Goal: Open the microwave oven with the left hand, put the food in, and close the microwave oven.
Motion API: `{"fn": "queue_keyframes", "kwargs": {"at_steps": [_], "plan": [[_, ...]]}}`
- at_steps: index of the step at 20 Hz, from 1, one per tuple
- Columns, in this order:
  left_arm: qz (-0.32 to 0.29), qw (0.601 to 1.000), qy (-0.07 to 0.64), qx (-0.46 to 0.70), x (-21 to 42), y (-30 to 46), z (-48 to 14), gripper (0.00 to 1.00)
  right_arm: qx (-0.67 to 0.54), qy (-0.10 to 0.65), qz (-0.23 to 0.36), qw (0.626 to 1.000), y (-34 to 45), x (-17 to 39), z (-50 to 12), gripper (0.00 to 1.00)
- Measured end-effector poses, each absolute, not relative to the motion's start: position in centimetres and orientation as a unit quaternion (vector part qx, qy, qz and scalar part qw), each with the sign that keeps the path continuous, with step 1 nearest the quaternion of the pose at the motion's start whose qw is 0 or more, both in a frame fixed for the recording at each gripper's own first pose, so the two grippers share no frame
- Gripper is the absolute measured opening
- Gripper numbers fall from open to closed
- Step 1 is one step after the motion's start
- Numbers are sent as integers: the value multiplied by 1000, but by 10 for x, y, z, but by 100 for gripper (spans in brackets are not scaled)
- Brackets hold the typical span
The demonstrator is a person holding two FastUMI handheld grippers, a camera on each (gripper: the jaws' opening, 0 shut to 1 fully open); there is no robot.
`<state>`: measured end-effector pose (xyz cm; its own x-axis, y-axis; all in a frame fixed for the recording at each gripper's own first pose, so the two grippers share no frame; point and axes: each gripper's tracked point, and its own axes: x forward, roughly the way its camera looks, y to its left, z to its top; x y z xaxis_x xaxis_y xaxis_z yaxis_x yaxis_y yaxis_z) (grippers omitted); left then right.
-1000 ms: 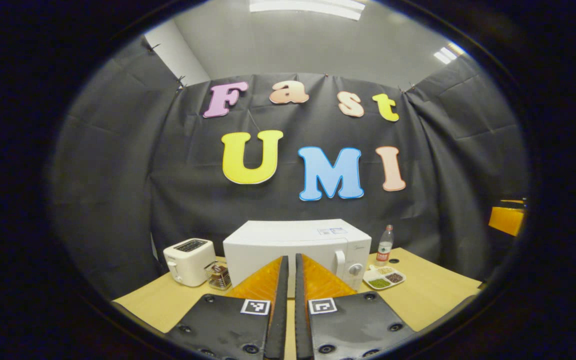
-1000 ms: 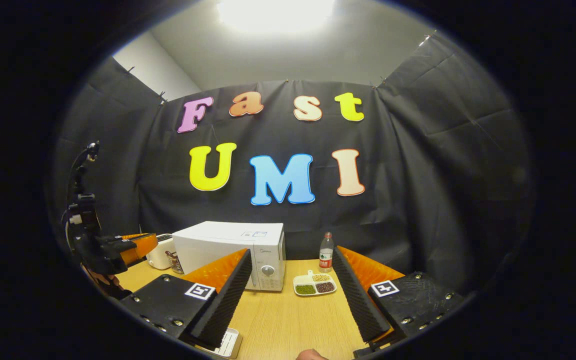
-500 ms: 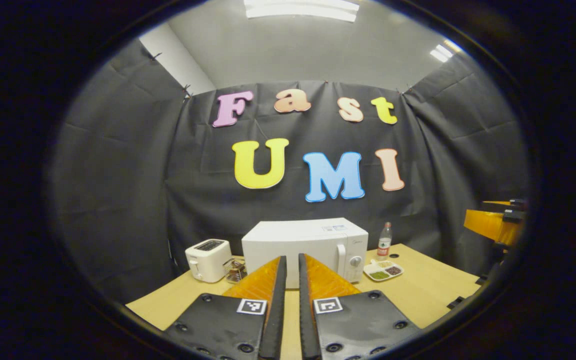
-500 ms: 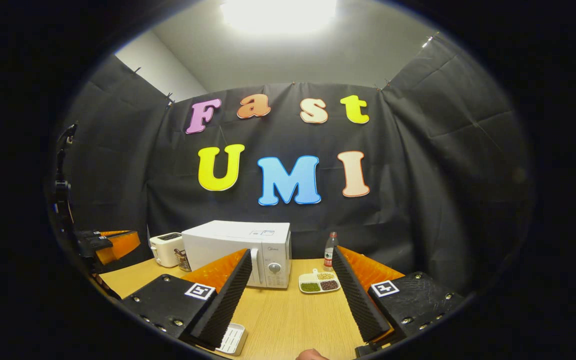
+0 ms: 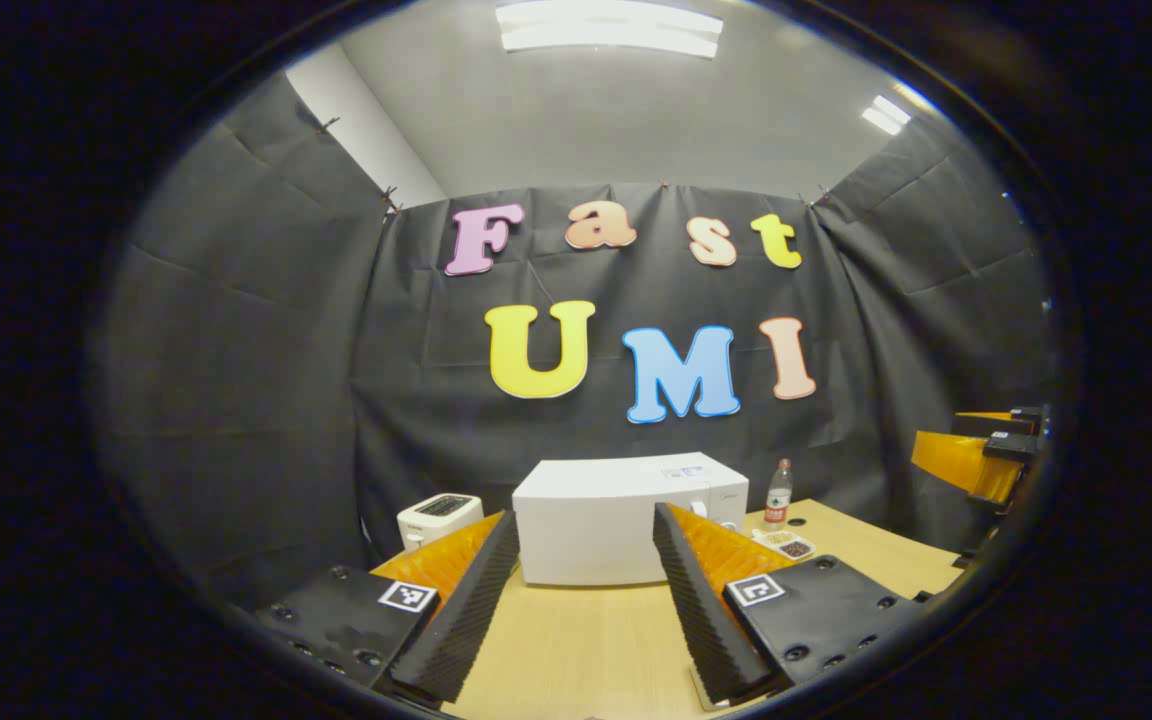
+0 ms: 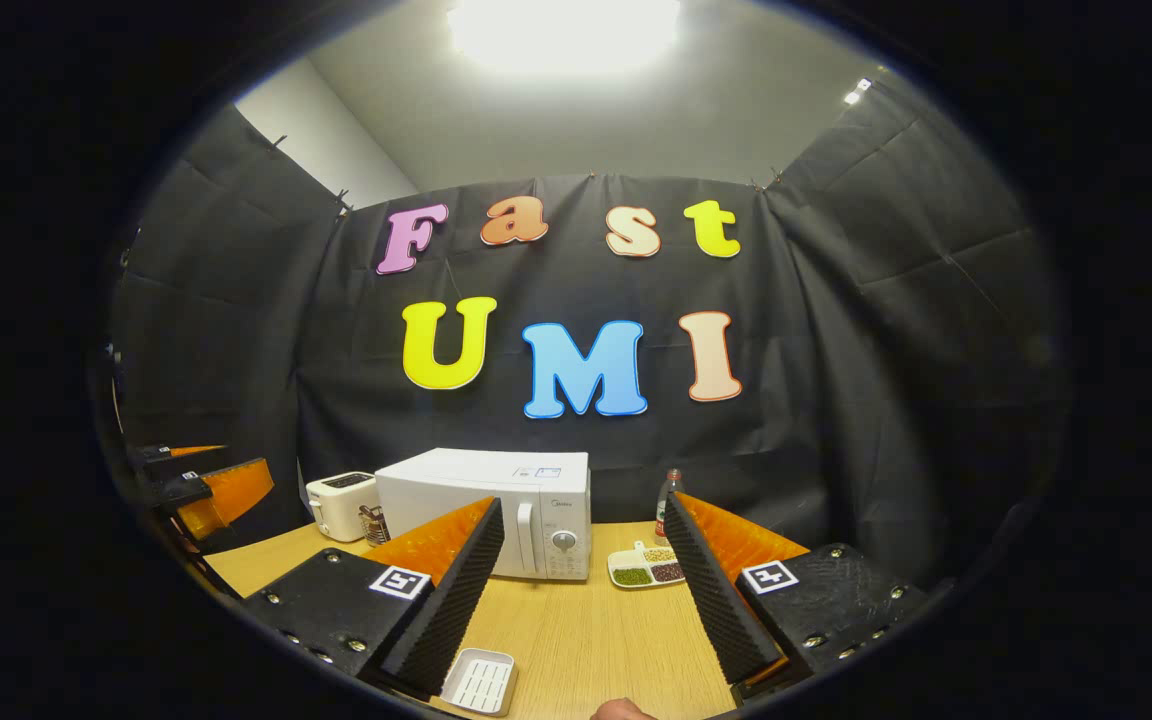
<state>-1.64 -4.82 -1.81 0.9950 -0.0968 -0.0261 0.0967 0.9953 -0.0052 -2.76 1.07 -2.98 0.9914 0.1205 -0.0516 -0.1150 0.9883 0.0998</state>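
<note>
Hand-held gripper (image 5: 581, 600) before white, closed microwave (image 5: 626, 520)

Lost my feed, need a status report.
Left tool open, empty. Right tool open, empty. Microwave door shut, food tray beside it. Nothing between tools and microwave.

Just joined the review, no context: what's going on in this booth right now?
A person holds a two-finger gripper in each hand, facing a wooden table. Both the left gripper and right gripper are open and hold nothing. The white microwave has its door shut, with a toaster to its left and a divided tray of food and a bottle to its right. A small white dish lies near the right gripper. Nothing is touched yet.
</note>
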Motion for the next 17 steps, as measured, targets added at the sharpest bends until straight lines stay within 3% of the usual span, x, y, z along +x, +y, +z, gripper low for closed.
{"fn": "queue_keyframes", "kwargs": {"at_steps": [2, 17], "plan": [[-43, 999, 8, -3, -16, -41, -16, 100, 47, 25, 60, 997, 17, -29, -27, 98], [-45, 999, -2, -6, -18, -18, -13, 97, 37, 3, 55, 998, 36, -31, -11, 97]]}}
